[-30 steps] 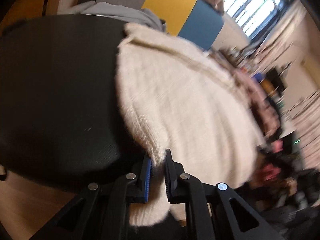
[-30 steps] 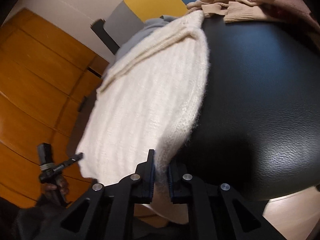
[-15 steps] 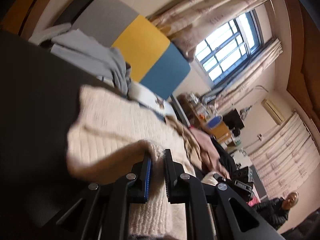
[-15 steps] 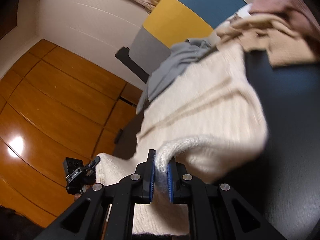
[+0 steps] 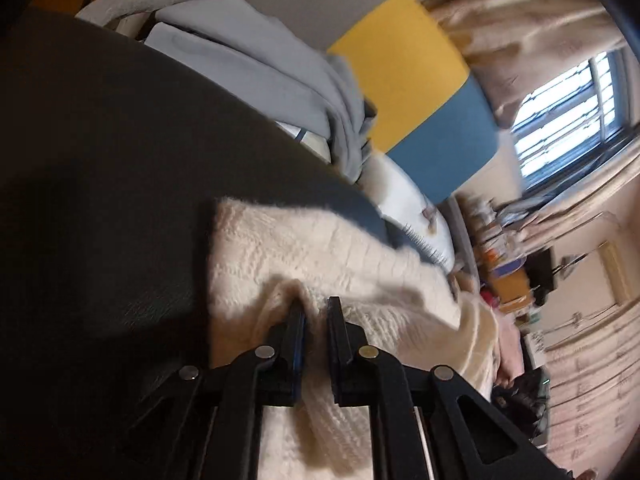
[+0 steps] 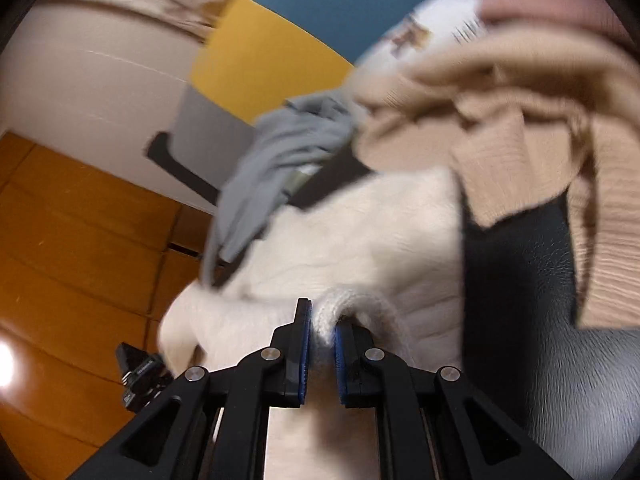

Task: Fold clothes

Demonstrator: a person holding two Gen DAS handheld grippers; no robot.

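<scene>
Two grippers, left & right, each clamp shut on a hem fold of a cream knit sweater lying on a black surface; prob. soft, light, stretchy—best held at edges.

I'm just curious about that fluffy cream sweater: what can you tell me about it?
The cream sweater is a fuzzy ribbed knit, lying partly doubled over on the black padded surface. Each gripper pinches a fold of its edge: the left gripper and the right gripper. A grey garment overlaps its far end, and a tan knit lies against it on the right.
</scene>
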